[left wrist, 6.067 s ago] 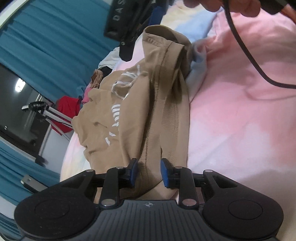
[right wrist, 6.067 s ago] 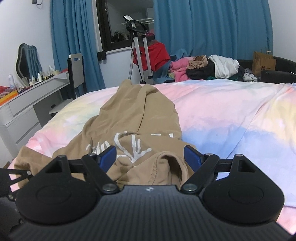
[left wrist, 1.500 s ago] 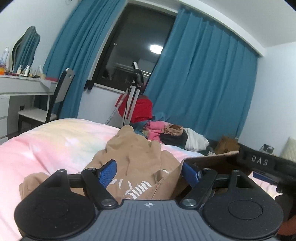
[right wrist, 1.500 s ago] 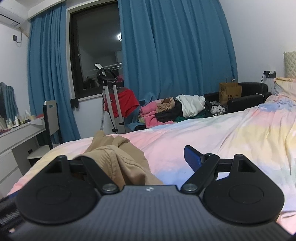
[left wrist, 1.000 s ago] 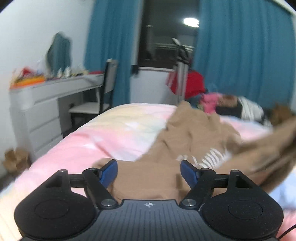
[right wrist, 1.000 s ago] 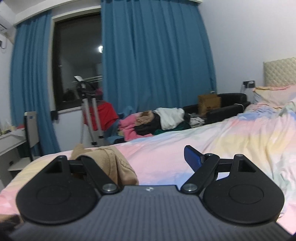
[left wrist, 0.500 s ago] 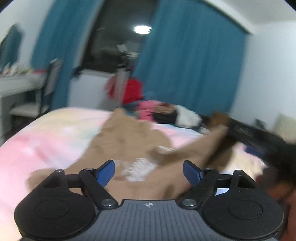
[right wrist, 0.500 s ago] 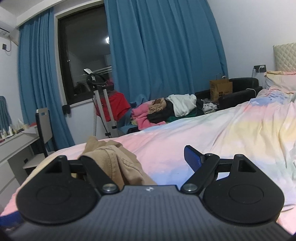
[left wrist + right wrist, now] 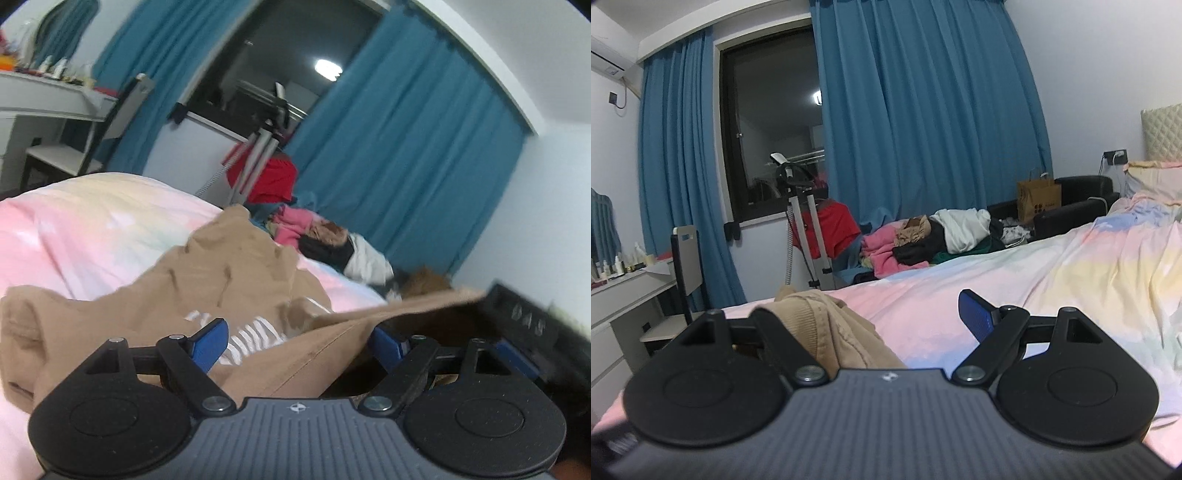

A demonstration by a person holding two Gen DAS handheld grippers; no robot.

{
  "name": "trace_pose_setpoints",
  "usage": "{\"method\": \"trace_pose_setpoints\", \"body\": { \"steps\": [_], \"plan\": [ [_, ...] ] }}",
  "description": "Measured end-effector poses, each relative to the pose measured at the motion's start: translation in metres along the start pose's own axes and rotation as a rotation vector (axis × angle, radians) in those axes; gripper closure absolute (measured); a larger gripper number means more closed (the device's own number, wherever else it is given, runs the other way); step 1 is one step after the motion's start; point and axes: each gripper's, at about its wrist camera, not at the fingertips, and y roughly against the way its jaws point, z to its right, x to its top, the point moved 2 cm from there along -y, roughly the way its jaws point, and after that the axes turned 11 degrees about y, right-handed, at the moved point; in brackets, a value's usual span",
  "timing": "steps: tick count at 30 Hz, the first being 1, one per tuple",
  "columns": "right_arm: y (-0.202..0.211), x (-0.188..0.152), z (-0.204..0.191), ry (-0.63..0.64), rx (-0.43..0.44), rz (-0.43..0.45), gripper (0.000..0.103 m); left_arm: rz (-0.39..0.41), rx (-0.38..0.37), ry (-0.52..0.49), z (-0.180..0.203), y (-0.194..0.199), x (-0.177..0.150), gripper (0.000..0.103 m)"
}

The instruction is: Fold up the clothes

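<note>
A bed (image 9: 1052, 280) in pastel pink, yellow and blue fills both views; only the right wrist view shows its far side running to 2 o'clock, with a brown paper bag (image 9: 1038, 199) and a black seat (image 9: 1082, 199) beyond. One tan sweatshirt (image 9: 229, 280) lies crumpled on the bed. The left wrist view shows most of it, white print facing up, with a flap stretched out toward 3 o'clock; the right wrist view shows only a ribbed tan edge bunched at 9 o'clock against that gripper's left finger. Two blue curtain panels flank one dark window (image 9: 772, 122), and one pile of clothes (image 9: 934, 236) sits past the bed at 12 o'clock beside a tripod stand (image 9: 801, 221). The left gripper (image 9: 299, 341) is spread wide, the stretched flap crossing over its gap, not pinched. The right gripper (image 9: 890, 314) is also spread; fabric hides its left pad, and nothing is clamped between the fingers. Half a second ago the left view was more blurred and the flap rose higher at 2 o'clock; the right view looks nearly the same, the tan bunch in the same spot.
</note>
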Motion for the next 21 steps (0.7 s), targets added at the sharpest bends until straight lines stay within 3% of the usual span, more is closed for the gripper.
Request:
{"method": "trace_pose_setpoints", "body": {
  "steps": [2,6,11,15,17,21],
  "plan": [
    [-0.001,0.0,0.002,-0.007,-0.007,-0.001,0.021,0.024,0.042,0.025,-0.007,0.003,0.003,0.019],
    [0.003,0.001,0.002,-0.016,0.007,0.024,0.021,-0.033,0.095,0.022,-0.013,0.001,0.002,0.019],
    [0.009,0.004,0.001,0.011,-0.016,0.076,0.021,-0.049,0.188,-0.137,-0.003,0.006,-0.018,0.016],
    [0.007,0.003,0.006,0.0,-0.056,0.077,0.021,-0.135,0.341,-0.259,0.001,-0.003,-0.033,0.019],
    [0.005,0.003,0.009,-0.003,-0.071,0.074,0.021,-0.126,0.365,-0.242,-0.006,0.003,-0.032,0.019],
    [-0.002,0.0,0.015,-0.012,-0.083,0.043,0.021,-0.024,0.377,-0.168,-0.01,0.026,-0.011,0.019]
  ]
}}
